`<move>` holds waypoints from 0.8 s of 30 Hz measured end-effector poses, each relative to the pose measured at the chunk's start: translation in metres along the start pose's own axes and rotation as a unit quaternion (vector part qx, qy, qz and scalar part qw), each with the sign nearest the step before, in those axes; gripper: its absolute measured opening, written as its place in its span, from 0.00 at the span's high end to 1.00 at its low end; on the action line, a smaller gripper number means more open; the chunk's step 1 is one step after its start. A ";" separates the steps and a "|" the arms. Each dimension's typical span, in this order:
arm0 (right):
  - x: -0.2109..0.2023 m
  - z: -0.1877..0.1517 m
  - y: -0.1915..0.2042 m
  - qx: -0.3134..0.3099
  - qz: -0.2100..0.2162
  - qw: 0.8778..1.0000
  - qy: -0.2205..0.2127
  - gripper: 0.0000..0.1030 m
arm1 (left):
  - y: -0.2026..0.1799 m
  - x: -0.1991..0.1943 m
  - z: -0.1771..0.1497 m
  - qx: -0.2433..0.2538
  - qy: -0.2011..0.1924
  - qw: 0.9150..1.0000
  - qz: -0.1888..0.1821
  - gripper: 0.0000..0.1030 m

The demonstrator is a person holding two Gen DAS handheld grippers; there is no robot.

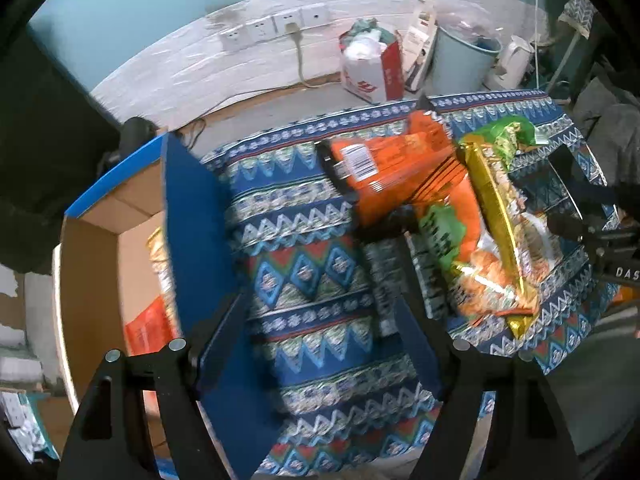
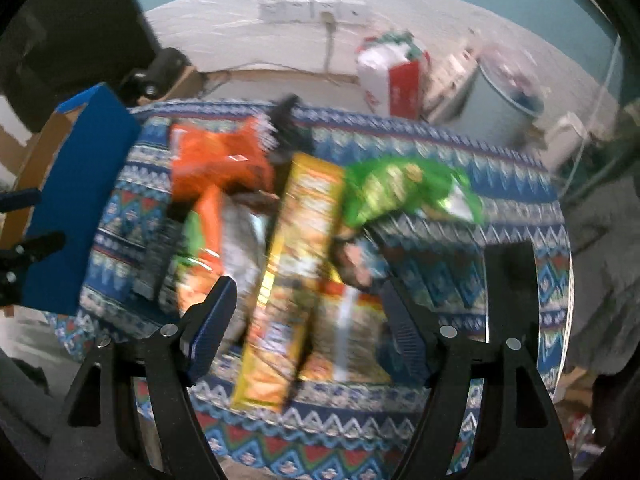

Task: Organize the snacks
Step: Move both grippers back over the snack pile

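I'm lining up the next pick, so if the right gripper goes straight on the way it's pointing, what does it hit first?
Most likely the yellow snack packet, lying on the patterned tablecloth between the right gripper's open, empty jaws; blur leaves depth uncertain.

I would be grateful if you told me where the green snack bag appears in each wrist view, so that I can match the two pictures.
Left wrist view: the green snack bag sits upper right, at the far end of the snack pile.
Right wrist view: it lies right of centre, beside the yellow snack pack.
Shared landmark: the red and white carton on the floor behind the table.
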State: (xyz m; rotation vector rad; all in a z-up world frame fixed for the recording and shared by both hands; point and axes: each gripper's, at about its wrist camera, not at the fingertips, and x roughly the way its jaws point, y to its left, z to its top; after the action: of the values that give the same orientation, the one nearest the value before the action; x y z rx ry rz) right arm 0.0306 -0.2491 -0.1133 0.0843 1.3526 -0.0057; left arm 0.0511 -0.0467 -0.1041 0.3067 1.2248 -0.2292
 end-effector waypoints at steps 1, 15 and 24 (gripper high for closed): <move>0.002 -0.003 -0.005 0.004 -0.003 1.000 0.003 0.28 | -0.003 0.003 0.001 -0.001 0.000 1.000 0.000 0.22; 0.034 -0.031 -0.034 0.030 0.002 0.999 0.041 0.28 | -0.013 0.067 -0.003 -0.047 0.044 0.997 -0.053 0.22; 0.060 -0.036 -0.041 0.033 0.007 0.997 0.070 0.28 | -0.008 0.088 0.001 -0.060 0.067 0.994 -0.055 0.22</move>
State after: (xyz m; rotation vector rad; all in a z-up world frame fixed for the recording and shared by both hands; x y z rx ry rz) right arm 0.0060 -0.2847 -0.1824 0.1520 1.4929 -0.0328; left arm 0.0783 -0.0554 -0.1880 0.1517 1.3833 -0.2308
